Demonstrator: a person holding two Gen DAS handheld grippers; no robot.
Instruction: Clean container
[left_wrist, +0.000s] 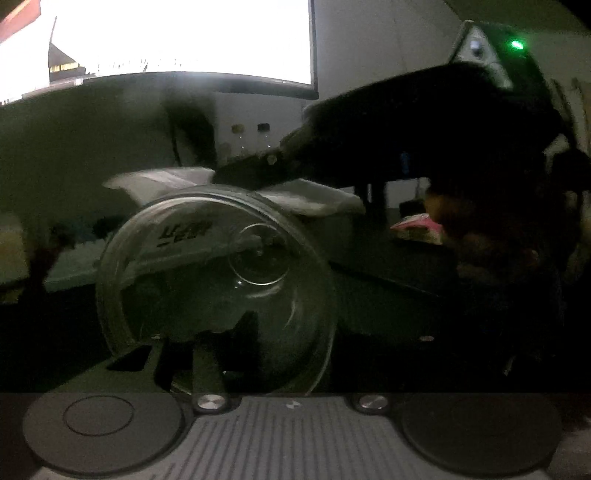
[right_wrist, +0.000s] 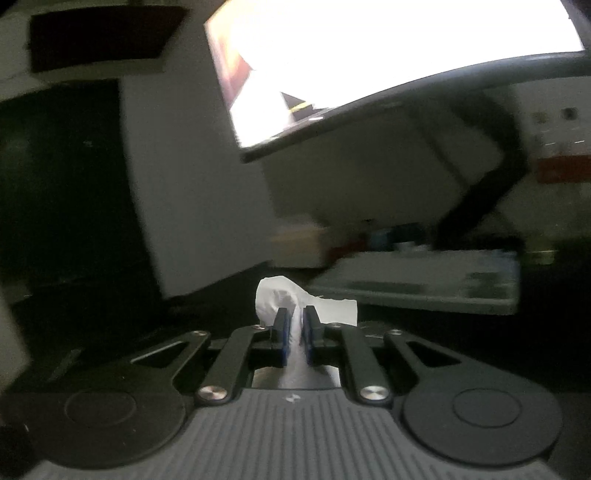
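Note:
A clear round plastic container (left_wrist: 207, 280) fills the middle of the left wrist view, tipped with its mouth toward the camera and dark print on its wall. My left gripper (left_wrist: 273, 350) sits at its lower rim. One finger (left_wrist: 207, 362) shows through the plastic and the other is lost in the dark, so the grip is unclear. My right gripper (left_wrist: 240, 173) reaches in from the right, just above the container's top rim, with white tissue (left_wrist: 317, 197) spread under its tip. In the right wrist view the right gripper (right_wrist: 295, 321) is shut on the crumpled white tissue (right_wrist: 273, 295).
A bright monitor (left_wrist: 177, 37) on a dark stand stands behind. A pale keyboard (right_wrist: 424, 284) lies on the dark desk. A pink packet (left_wrist: 417, 229) rests at the right, beside the person's hand (left_wrist: 480, 229) holding the right gripper. The room is dim.

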